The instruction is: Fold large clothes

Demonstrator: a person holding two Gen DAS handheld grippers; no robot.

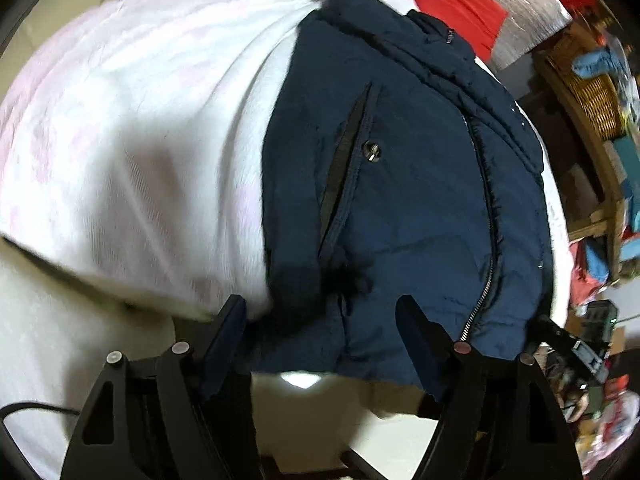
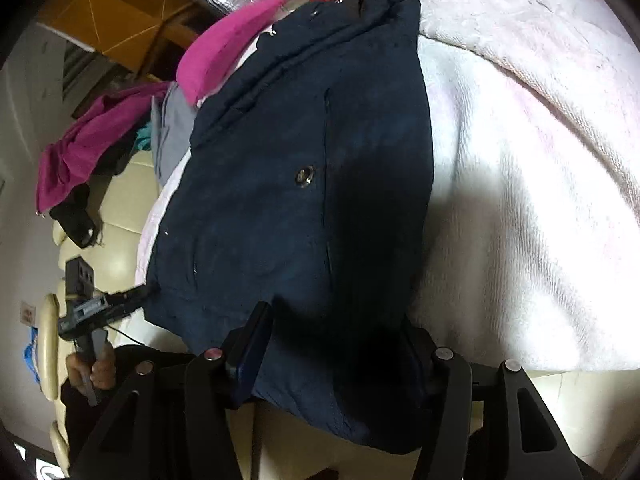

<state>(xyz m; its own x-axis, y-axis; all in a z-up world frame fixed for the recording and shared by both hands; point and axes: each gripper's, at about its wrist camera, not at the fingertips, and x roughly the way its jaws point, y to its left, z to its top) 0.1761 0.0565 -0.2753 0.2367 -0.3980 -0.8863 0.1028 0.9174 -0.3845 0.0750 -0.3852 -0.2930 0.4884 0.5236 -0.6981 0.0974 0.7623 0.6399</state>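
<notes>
A navy padded jacket (image 1: 400, 200) lies front-up, zip and pocket snap showing, on a white and pink blanket (image 1: 132, 128). In the left wrist view my left gripper (image 1: 320, 312) stands open at the hem. The jacket's lower left corner lies between its fingers, and a strip of blanket shows beside the left finger (image 1: 234, 320). In the right wrist view the jacket (image 2: 288, 184) fills the space between the fingers of my right gripper (image 2: 334, 324), which is shut on the hem; its right finger is lost in shadow. Each view shows a hand (image 2: 96, 372) holding the other gripper at the jacket's far corner.
Magenta garments (image 2: 224, 40) and a grey one (image 2: 172, 128) lie past the collar on the cream sofa (image 2: 116, 248). Red cloth (image 1: 460, 4) and a silver foil sheet (image 1: 516, 12) are behind. A wooden shelf with a wicker basket (image 1: 596, 96) stands to the right in the left wrist view.
</notes>
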